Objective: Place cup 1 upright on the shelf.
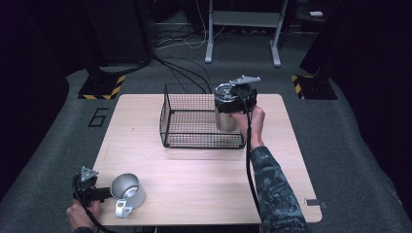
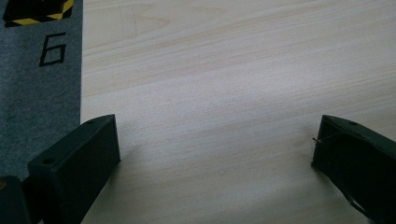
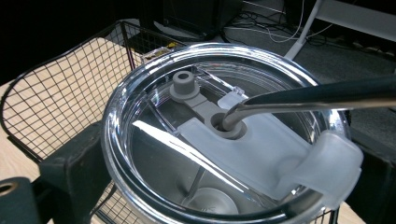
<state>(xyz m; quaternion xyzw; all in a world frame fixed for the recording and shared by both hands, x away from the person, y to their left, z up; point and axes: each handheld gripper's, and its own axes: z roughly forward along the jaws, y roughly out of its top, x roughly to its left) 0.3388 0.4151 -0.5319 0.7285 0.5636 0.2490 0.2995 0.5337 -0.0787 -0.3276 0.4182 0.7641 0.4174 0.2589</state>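
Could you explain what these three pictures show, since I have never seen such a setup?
A person works at a wooden table with a handheld two-jaw gripper in each hand. The high view looks down from above. The other two pictures come from cameras riding on the grippers. The right gripper clamps a steel tumbler at the wire basket; its own view shows the tumbler's clear lid and a metal straw between the jaws. The left gripper is open beside a metal mug lying on its side; its view shows bare tabletop between the jaws.
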